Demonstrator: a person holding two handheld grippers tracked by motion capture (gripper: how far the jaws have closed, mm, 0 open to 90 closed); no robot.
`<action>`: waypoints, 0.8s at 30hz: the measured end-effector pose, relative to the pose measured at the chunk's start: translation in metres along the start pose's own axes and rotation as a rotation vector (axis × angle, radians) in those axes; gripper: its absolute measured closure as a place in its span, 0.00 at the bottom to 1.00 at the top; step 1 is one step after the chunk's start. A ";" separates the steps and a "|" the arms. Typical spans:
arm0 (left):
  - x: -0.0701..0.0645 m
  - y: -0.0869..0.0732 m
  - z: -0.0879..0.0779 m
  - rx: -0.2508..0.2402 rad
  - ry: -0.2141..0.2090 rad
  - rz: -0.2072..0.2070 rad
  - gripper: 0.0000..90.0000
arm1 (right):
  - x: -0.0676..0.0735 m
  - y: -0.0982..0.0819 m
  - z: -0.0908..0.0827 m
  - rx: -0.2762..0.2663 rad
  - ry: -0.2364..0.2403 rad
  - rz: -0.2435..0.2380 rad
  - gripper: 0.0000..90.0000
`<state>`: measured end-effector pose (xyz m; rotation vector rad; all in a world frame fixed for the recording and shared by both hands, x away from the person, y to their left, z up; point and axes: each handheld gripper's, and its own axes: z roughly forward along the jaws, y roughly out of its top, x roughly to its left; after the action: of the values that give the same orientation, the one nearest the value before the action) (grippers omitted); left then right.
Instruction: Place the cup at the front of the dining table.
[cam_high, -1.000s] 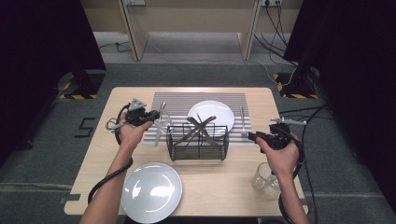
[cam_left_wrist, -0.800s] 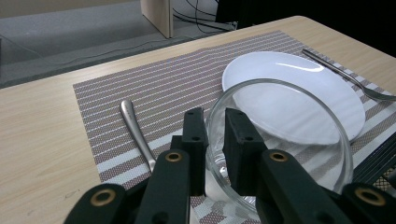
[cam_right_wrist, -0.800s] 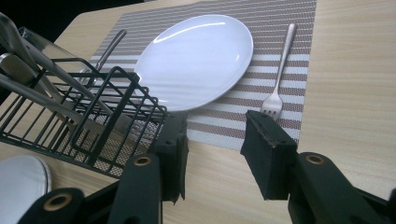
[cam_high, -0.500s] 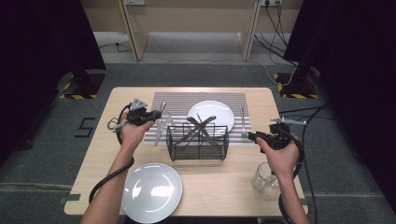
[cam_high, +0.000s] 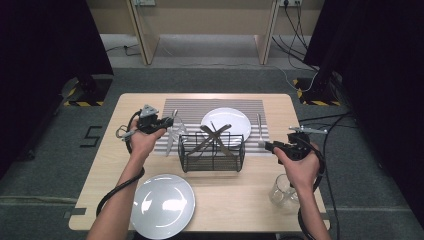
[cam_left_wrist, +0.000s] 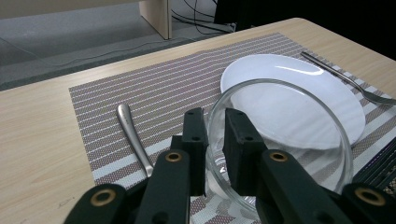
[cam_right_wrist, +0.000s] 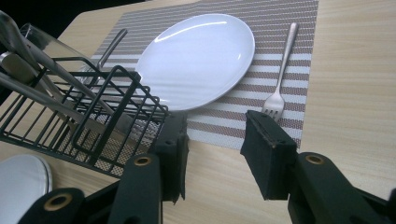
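My left gripper (cam_high: 167, 124) is shut on the wall of a clear drinking glass (cam_high: 176, 131), one jaw inside the rim and one outside, above the left part of the striped placemat (cam_high: 200, 107). The left gripper view has the glass (cam_left_wrist: 280, 85) tilted over the mat, pinched by that gripper (cam_left_wrist: 214, 122). My right gripper (cam_high: 267, 145) stands open and empty just off the mat's right front corner. Seen from the right gripper view, its jaws (cam_right_wrist: 217, 126) are apart, with the fork's (cam_right_wrist: 282, 70) tines just beyond them.
A black wire basket (cam_high: 212, 152) with several pieces of cutlery (cam_right_wrist: 28, 56) stands mid-table. A white plate (cam_high: 226, 124) and a spoon (cam_left_wrist: 133, 135) lie on the mat. A second plate (cam_high: 162, 205) lies front left. A second glass (cam_high: 282, 191) is front right.
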<state>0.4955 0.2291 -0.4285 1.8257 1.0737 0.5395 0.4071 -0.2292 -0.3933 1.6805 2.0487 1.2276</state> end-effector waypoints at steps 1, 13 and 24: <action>0.000 0.000 0.000 0.001 0.000 0.001 0.87 | 0.000 0.000 0.000 0.001 0.001 -0.002 0.66; -0.001 0.000 0.006 0.007 -0.002 0.001 0.87 | 0.000 0.000 0.000 0.001 0.000 -0.002 0.66; -0.003 0.002 0.010 0.008 -0.010 0.001 0.87 | 0.000 0.000 -0.001 0.000 -0.001 0.001 0.66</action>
<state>0.5017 0.2210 -0.4314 1.8342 1.0701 0.5272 0.4071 -0.2297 -0.3927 1.6818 2.0479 1.2272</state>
